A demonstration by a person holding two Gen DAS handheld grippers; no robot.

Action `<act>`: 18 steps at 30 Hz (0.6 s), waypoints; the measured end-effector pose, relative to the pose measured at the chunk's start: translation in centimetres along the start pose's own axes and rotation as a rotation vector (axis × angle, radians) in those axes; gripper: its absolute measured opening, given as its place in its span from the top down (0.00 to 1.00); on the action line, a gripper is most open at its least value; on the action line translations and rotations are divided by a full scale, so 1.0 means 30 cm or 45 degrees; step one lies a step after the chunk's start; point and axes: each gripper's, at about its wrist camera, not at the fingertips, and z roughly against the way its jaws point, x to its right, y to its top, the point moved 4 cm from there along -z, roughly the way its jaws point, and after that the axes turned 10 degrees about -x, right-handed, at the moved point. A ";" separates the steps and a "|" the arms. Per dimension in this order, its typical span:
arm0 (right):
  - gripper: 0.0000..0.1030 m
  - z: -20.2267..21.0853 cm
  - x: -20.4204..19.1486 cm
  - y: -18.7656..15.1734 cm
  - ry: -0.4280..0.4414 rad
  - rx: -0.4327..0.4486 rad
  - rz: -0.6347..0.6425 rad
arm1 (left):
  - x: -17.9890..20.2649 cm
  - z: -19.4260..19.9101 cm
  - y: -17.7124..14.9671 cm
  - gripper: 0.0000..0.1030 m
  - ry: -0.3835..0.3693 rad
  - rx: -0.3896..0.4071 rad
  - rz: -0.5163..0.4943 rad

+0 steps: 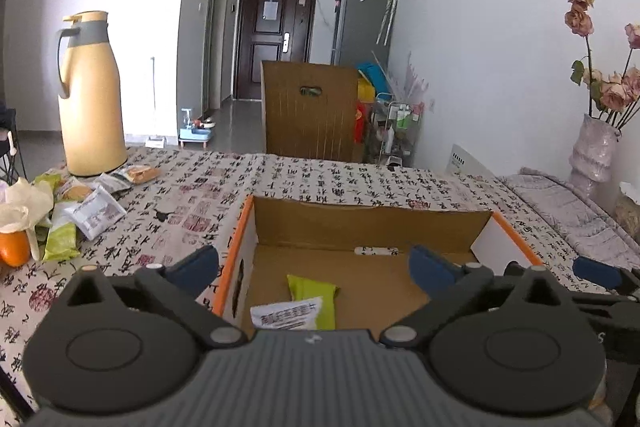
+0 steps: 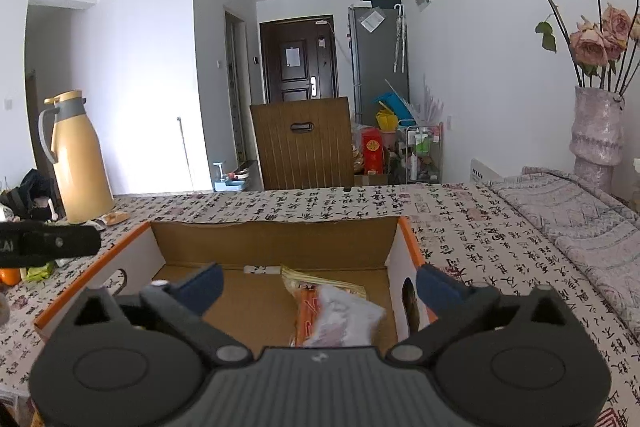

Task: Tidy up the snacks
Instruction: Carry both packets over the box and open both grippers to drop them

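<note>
An open cardboard box (image 1: 372,223) with orange edges stands on the patterned tablecloth. My left gripper (image 1: 314,267) hangs open over its left part; a green snack packet (image 1: 314,293) and a white one (image 1: 286,315) lie loose on the box floor below it. My right gripper (image 2: 320,285) is open over the box (image 2: 276,239) on its right side, with an orange-and-white snack packet (image 2: 332,315) lying free on the floor between its blue fingers (image 2: 202,283). More snack packets (image 1: 86,211) lie in a pile at the far left of the table.
A tall yellow thermos jug (image 1: 90,95) stands at the back left, an orange (image 1: 14,249) near the pile. A vase of dried roses (image 2: 596,131) stands at the back right on a quilted cloth (image 2: 580,215). A wooden chair back (image 1: 310,109) rises beyond the table.
</note>
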 end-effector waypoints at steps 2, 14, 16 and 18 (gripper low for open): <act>0.00 0.004 0.001 0.000 0.000 0.003 -0.001 | -0.001 0.000 0.001 0.00 -0.001 -0.005 0.004; 0.00 0.066 -0.025 0.026 -0.025 0.042 0.013 | 0.025 0.059 0.012 0.00 -0.019 0.007 -0.019; 0.00 0.088 -0.029 0.030 -0.024 0.049 0.013 | 0.026 0.082 0.018 0.00 -0.021 0.020 -0.020; 0.00 0.113 -0.033 0.029 -0.021 0.054 0.017 | 0.028 0.107 0.020 0.00 -0.022 0.033 -0.025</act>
